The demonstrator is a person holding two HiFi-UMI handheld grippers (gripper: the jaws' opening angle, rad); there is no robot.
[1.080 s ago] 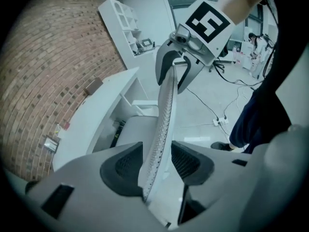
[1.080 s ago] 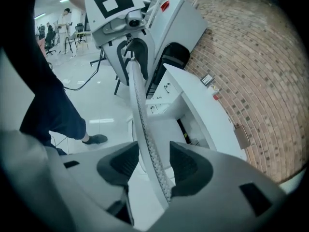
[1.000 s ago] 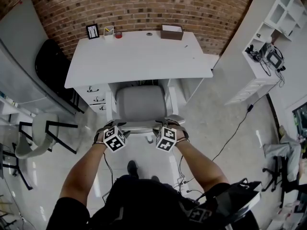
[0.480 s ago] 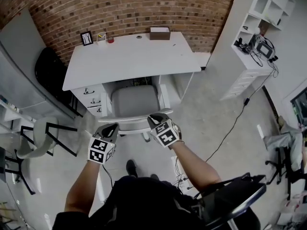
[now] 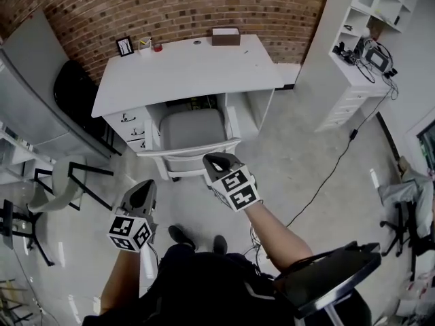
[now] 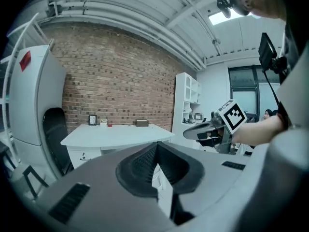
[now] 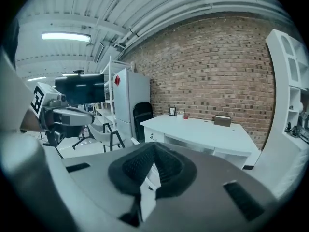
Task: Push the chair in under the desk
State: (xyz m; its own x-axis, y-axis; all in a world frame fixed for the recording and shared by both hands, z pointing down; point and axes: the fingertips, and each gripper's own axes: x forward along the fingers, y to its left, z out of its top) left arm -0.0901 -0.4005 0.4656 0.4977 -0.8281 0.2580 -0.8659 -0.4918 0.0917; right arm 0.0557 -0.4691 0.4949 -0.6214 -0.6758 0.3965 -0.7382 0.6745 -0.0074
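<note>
Now, your chair (image 5: 192, 129) has a grey padded seat on a white frame. It sits tucked into the kneehole of the white bench (image 5: 183, 70), between the drawer stack (image 5: 132, 129) and the right side panel, with its backrest just outside the bench's front edge. Along the bench's back edge stand a brown box (image 5: 225, 37), a white cup (image 5: 145, 44) with something yellow poking out, a small red pot (image 5: 158, 47) and a picture frame (image 5: 124, 45). You cannot tell what the box holds. You hold your left claw (image 5: 144, 187) and right claw (image 5: 216, 160) clear of the chair; each has just been closing and is now pressed together, with nothing between its jaws
</note>
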